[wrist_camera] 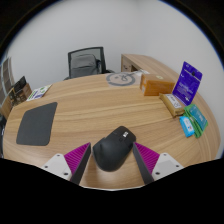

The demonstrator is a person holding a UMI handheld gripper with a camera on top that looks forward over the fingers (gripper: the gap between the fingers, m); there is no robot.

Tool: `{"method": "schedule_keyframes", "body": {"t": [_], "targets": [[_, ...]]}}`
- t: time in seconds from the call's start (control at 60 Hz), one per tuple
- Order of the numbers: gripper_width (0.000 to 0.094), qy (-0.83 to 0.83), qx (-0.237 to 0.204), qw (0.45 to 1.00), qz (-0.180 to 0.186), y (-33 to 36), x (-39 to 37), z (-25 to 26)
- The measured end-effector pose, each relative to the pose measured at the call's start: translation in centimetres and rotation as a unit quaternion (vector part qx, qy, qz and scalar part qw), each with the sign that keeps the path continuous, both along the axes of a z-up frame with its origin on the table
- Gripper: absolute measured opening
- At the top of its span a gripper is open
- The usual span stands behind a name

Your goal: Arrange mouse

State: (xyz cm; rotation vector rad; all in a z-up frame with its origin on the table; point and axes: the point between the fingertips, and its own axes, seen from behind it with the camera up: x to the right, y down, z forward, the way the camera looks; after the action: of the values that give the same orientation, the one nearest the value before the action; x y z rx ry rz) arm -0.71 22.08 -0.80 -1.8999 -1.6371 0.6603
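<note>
Gripper view, mouse [113,150] between spread fingers [78,158], mousepad [37,124] left

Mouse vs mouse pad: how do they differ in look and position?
The mouse is a rounded, raised black body lying between the open fingers; the mouse pad is a flat dark grey sheet, further left and beyond them. The mouse is smaller than the mouse pad. They lie apart. Both are dark and rest on the wooden table.
</note>
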Motion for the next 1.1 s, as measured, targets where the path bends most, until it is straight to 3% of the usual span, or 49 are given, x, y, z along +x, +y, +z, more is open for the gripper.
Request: {"method": "schedule_keyframes", "body": {"t": [0.683,0.783,0.833,0.967,1.1], "targets": [[0.0840,-0.003,-0.003,1.000,0.027,-1.8,-5.2,-1.2],[0.0688,0.002,-0.012,1.000,0.023,-1.7,-5.5,-1.1],[0.0501,0.005,-0.013,1.000,0.017,-1.3,-5.6,-1.1],[0.0394,-0.003,-0.014,1.000,0.019,-1.5,-5.3,-1.2],[0.0282,-0.003,-0.008,1.000,-0.003,-1.0,-5.3,-0.8]]}}
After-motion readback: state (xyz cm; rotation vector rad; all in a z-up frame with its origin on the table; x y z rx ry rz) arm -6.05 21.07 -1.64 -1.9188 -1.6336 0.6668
